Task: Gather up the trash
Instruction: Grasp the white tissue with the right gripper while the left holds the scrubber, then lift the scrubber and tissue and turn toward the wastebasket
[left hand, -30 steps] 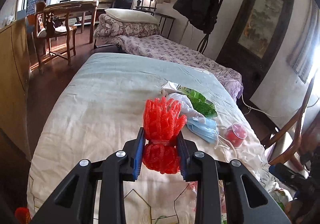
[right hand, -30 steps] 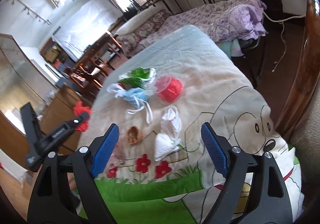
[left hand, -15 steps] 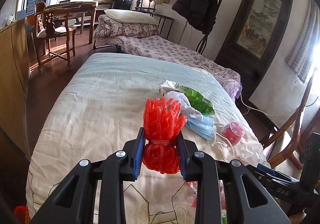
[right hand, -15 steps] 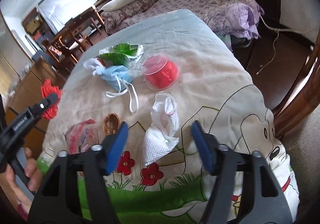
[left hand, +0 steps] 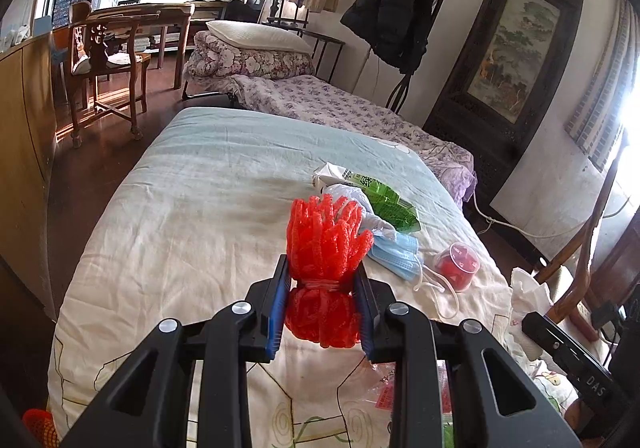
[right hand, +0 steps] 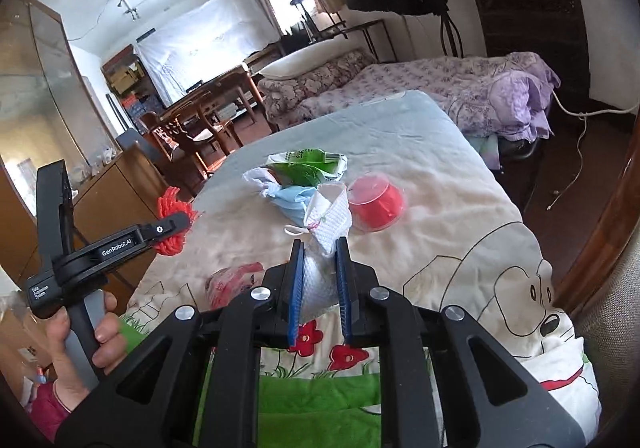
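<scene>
The lower half of the white tissue wad (right hand: 325, 244) is hidden between the blue pads of the right claw (right hand: 318, 288), which is clamped on its quilted, crumpled paper above the bed (right hand: 440, 176). Left claw (left hand: 322, 302) is clamped on a ribbed red foam net (left hand: 324, 248). On the quilt beyond lie a pleated blue mask (left hand: 396, 254), a green wrapper (left hand: 380, 198) and a tipped red plastic cup (left hand: 458, 266).

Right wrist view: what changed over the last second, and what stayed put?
The right tool closed on the white crumpled tissue and lifted it off the bedspread. The left tool kept its grip on the red foam net. Blue mask, red cup and green wrapper lie unmoved.
</scene>
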`<state>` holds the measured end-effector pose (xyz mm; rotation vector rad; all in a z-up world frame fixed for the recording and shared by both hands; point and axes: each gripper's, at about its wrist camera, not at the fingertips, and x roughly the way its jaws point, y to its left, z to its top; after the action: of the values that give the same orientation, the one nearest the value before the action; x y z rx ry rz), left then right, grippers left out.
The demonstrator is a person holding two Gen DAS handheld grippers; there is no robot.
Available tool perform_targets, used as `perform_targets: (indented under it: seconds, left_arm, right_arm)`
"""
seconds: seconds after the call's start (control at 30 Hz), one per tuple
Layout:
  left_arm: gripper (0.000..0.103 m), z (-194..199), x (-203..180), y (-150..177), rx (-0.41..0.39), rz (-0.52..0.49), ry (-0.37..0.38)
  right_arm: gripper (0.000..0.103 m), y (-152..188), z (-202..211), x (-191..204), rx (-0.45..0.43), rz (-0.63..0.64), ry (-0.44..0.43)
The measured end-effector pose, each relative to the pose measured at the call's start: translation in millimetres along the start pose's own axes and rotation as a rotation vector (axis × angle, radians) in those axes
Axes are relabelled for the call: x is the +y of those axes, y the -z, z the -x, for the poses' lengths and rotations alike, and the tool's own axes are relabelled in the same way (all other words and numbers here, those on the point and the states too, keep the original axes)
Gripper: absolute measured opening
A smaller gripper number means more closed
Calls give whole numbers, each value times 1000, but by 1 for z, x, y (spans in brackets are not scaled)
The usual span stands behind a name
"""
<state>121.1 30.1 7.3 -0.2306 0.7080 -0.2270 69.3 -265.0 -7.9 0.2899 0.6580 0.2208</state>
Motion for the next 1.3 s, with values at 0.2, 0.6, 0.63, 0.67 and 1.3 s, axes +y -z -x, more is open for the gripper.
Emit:
perform_targets:
  seconds: [0.2,0.6,0.63,0.67,1.3]
  left_arm:
    - [30,7,-3,5,-15,-4,13]
    - [30,35,-21,29,-54,-45,-38]
    - [30,40,-22,32,-58,-43,-42]
    - [30,44,-22,34,-60,-43,-49]
    - [30,151,-11,56,-203,-96,-189]
  right_arm:
    - [17,-1,-4,4,5,-2,-2]
    - [17,4,4,10,-15,29,-4]
    - [17,5,5,12,-17,37,-3]
    - [17,5,6,13,-19,40,-2]
    - [17,13,51,63,-45,80,-101]
